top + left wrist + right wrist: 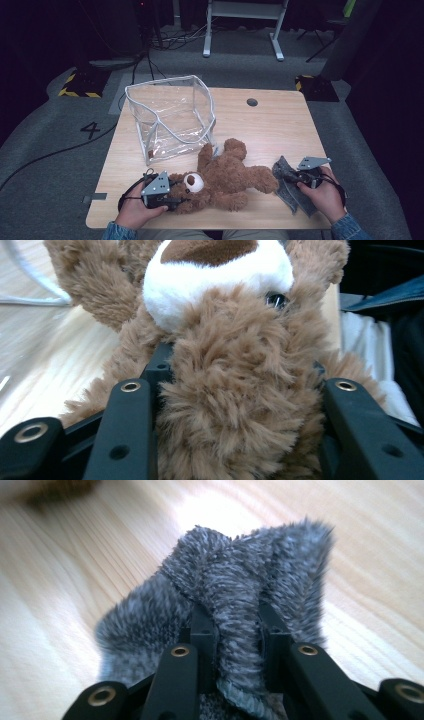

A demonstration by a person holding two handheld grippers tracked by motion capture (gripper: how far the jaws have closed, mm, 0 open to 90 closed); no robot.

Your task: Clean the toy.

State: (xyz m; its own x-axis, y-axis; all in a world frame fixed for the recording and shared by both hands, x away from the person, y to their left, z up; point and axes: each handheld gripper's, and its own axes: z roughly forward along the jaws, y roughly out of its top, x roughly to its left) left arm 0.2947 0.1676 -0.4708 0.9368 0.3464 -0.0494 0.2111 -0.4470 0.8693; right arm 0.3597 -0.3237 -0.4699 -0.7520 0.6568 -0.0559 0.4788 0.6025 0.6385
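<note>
Lying at six o'clock on the pale wooden table [280, 125]: fluffy brown teddy bear [225, 177], head squeezed by left gripper [167, 196]. Pinching a fold of grey fuzzy cloth [290, 187] at four o'clock: right gripper [292, 176]. Risking cloth slipping free, plush fur tearing loose, or clear plastic zip bag [170, 117] toppling at eleven o'clock.

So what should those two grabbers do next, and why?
Probably lift the grey cloth: the right gripper already pinches a fold of it, while the left gripper is clamped on the teddy bear's head, holding the teddy bear down.
</note>
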